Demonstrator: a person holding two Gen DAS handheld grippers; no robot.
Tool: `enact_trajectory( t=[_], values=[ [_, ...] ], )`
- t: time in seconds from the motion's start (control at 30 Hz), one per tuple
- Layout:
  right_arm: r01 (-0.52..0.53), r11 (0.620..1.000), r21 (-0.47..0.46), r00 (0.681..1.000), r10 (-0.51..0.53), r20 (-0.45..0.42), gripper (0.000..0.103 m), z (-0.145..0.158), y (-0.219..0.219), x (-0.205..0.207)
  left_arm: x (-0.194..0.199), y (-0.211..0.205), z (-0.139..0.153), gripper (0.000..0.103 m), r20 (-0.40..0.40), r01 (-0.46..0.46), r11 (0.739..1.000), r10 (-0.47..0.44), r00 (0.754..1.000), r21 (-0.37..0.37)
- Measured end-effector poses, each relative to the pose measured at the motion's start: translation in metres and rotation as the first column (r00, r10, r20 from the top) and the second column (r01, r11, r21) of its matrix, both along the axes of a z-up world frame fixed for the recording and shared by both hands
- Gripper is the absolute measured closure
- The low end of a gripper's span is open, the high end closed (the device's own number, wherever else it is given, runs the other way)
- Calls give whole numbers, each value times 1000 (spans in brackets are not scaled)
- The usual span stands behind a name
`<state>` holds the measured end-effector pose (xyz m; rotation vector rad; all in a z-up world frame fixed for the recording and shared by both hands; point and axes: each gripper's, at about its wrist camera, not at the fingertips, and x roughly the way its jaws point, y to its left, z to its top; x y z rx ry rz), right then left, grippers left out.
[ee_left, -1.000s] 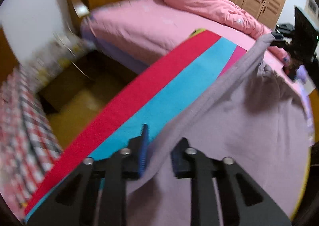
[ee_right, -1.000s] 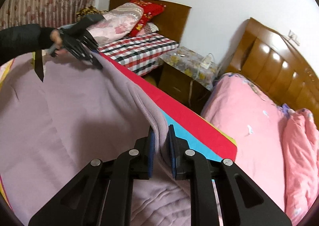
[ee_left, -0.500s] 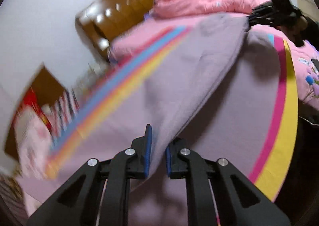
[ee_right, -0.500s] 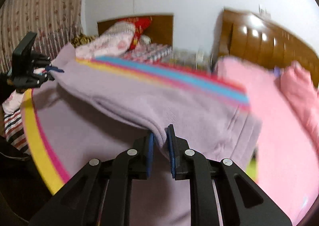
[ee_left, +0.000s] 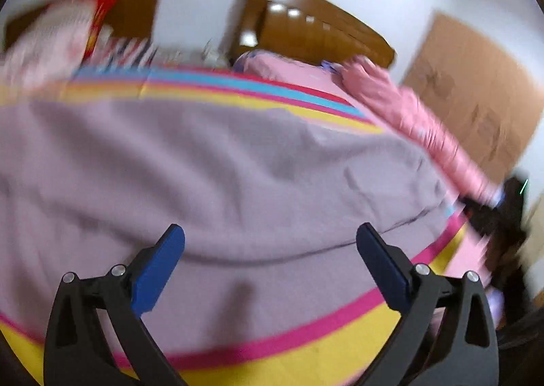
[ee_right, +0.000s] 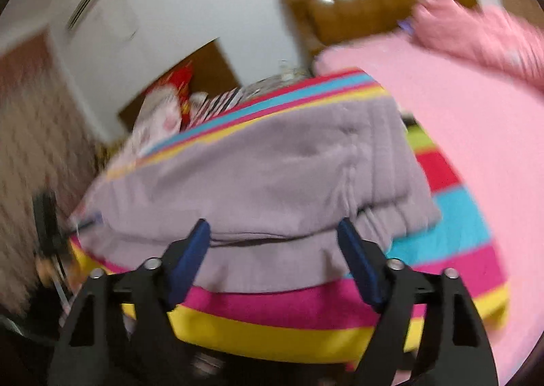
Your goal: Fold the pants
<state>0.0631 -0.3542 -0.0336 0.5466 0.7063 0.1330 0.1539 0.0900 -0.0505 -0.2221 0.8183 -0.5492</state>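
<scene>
The lilac pants (ee_left: pixel 221 175) lie folded in half lengthwise on a striped mat (ee_left: pixel 289 362). In the right wrist view the pants (ee_right: pixel 265 175) show a doubled edge near the front, with the waistband end at the right. My left gripper (ee_left: pixel 270 236) is open and empty, hovering just above the pants' near edge. My right gripper (ee_right: pixel 273 233) is open and empty above the folded edge. Both views are motion-blurred.
The striped mat (ee_right: pixel 272 328) has yellow, magenta, blue and red bands. A pink bed (ee_right: pixel 476 107) with a wooden headboard (ee_right: pixel 374 1) lies to the right. A pink quilt (ee_left: pixel 425 127) and a second bed with pillows (ee_left: pixel 51 42) stand behind.
Both grippers carried the far edge of the pants over to the near side, laid it down and opened. The pants now lie folded and released.
</scene>
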Motion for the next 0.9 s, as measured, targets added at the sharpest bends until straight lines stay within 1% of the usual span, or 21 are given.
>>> enact_trajectory(
  t=[0.03,0.07,0.1,0.13,0.17,0.23,0.27,0.33,0.4,0.47,0.5,0.53,0.57,0.6,0.63,0.7,0.83,0.87,0.9],
  values=[
    [26,999,28,1000,-26,-15,42,-5,0,-4,2,8,-5,2,-50,-36,998,33,998,-60],
    [48,998,47,998,-47,-30,42,-7,0,0,5,16,-10,2,-91,-69,990,58,994,-125],
    [67,996,61,997,-64,-42,42,-9,-3,9,8,21,-12,2,-112,-90,982,71,991,-168],
    [75,995,64,996,-72,-56,42,-10,-1,10,3,30,-16,2,-120,-105,976,83,989,-193],
    [86,994,64,993,-80,-91,42,-11,-1,19,4,32,-19,2,-129,-124,969,98,987,-214],
    [110,990,87,974,-90,-206,42,-22,-9,29,0,35,-21,2,-137,-132,967,104,985,-217],
    [120,987,103,967,-93,-238,43,-25,-10,34,0,36,-21,2,-134,-135,969,108,985,-208],
    [125,988,87,965,-100,-242,44,-23,-8,42,2,35,-17,2,-119,-135,973,114,986,-188],
    [137,985,103,972,-114,-207,44,-23,-7,50,4,34,-18,2,-120,-136,976,117,986,-169],
    [147,984,101,970,-123,-211,44,-27,-6,53,10,35,-22,2,-144,-150,974,126,981,-169],
    [154,983,98,970,-131,-207,46,-28,-6,57,12,36,-25,2,-163,-160,971,131,978,-178],
    [163,982,97,968,-140,-208,54,-29,-4,55,12,42,-27,2,-175,-169,968,137,975,-186],
    [178,980,91,965,-156,-213,60,-31,-6,53,12,47,-29,2,-183,-179,961,142,973,-210],
    [192,977,92,962,-168,-215,73,-36,-10,50,12,52,-29,2,-189,-195,952,152,970,-235],
    [197,974,116,963,-170,-209,79,-39,-15,38,11,56,-29,2,-195,-212,945,166,967,-248],
    [198,966,165,966,-164,-198,83,-45,-21,31,11,64,-29,4,-207,-245,934,193,959,-261],
    [195,968,156,967,-164,-193,83,-44,-21,27,15,74,-29,8,-244,-307,910,242,939,-279],
    [194,969,154,968,-163,-192,83,-45,-22,24,16,74,-29,8,-253,-315,907,247,935,-278],
    [191,969,154,968,-161,-191,83,-44,-21,21,21,74,-29,9,-273,-336,904,265,925,-263]
  ],
)
